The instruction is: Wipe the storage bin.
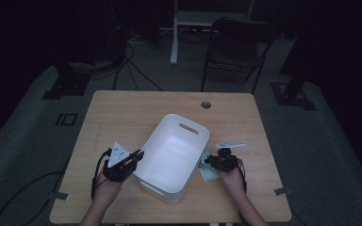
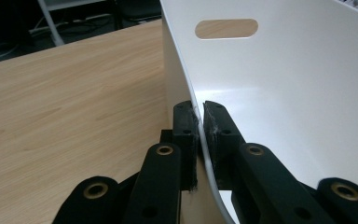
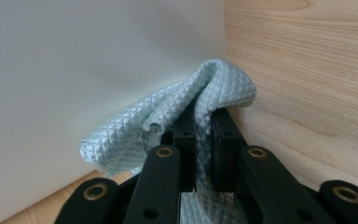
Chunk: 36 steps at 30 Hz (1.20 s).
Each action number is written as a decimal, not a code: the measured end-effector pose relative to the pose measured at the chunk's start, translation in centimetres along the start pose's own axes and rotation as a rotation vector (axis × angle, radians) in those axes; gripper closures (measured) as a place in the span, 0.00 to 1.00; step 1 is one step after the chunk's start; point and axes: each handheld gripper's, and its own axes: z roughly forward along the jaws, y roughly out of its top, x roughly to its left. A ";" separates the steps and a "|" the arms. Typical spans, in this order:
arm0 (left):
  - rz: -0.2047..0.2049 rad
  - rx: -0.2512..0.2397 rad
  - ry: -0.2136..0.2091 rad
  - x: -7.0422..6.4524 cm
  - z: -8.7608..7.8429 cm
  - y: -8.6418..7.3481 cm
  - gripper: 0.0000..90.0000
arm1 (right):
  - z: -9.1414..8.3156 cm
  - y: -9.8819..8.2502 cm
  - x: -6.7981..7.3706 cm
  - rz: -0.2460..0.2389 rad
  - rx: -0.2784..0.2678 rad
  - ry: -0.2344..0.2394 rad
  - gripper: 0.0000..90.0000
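Observation:
A white plastic bin point(image 1: 172, 155) with slot handles stands tilted across the middle of the wooden table point(image 1: 122, 113). My left gripper point(image 1: 136, 157) is shut on the bin's left wall point(image 2: 186, 88), with one jaw outside and one inside the rim. My right gripper point(image 1: 209, 162) is shut on a pale blue quilted cloth point(image 3: 168, 126), bunched up against the bin's outer right wall point(image 3: 74, 70). In the high view the cloth point(image 1: 209, 172) lies beside the bin's near right side, partly under the gripper.
A round cable hole point(image 1: 206, 104) sits near the table's far edge. Behind the table are a dark folding chair point(image 1: 238, 44) and stand bases on the floor. Bare tabletop lies to the far left of the bin.

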 end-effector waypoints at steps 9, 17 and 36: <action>0.001 -0.002 0.023 -0.3 0.1 0.1 0.94 | -2.2 0.7 1.3 -0.023 -0.060 0.037 0.93; 0.003 0.002 0.025 -0.4 0.1 0.1 0.93 | -6.1 2.2 3.4 -0.046 -0.204 0.115 0.93; 0.006 0.001 0.012 -0.4 0.2 0.1 0.94 | -6.5 2.4 4.6 -0.095 -0.238 0.091 0.93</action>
